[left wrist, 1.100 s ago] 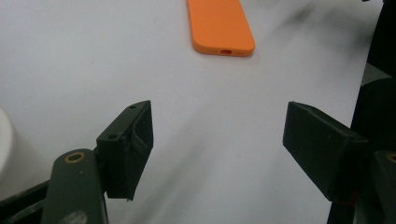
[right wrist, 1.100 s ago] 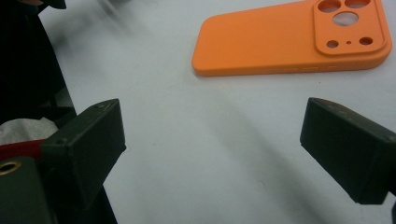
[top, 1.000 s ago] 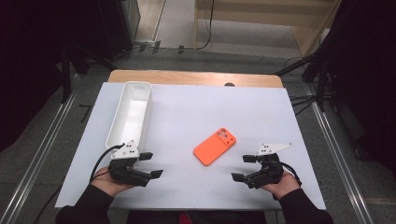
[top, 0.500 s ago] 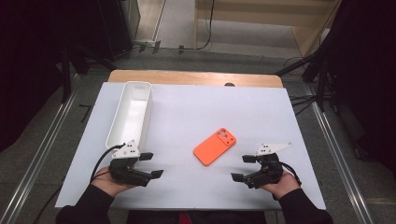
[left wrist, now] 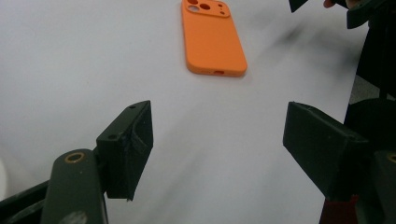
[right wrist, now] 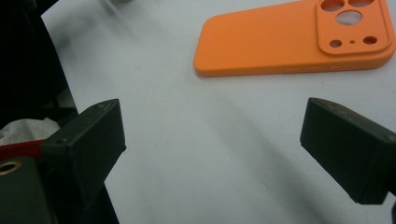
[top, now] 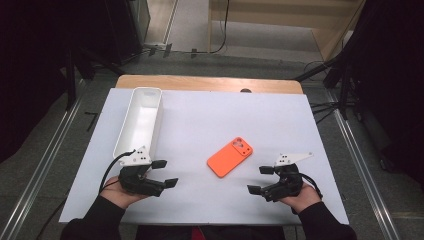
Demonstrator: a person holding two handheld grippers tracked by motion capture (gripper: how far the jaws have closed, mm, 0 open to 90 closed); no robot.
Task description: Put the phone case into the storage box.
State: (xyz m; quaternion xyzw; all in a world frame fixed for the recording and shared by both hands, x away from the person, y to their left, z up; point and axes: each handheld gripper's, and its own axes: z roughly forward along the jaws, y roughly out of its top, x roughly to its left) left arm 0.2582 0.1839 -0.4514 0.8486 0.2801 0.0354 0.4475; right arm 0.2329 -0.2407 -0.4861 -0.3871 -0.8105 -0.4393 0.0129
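Observation:
An orange phone case [top: 230, 157] lies camera-holes up on the white table cover, between and a little beyond the two grippers. My left gripper [top: 166, 173] rests near the front left, its jaws wide apart with nothing between them. In the left gripper view the case [left wrist: 212, 37] lies ahead of the left gripper [left wrist: 217, 144] over bare white surface. My right gripper [top: 259, 180] sits at the front right, also open and empty. In the right gripper view the case [right wrist: 294, 39] lies just beyond the right gripper [right wrist: 212, 144].
A long white tray [top: 157, 120] stands lengthwise along the left side, just beyond the left gripper. The white cover [top: 200, 120] lies on a wooden table [top: 210, 83]. Dark stands and cables flank the table on the floor.

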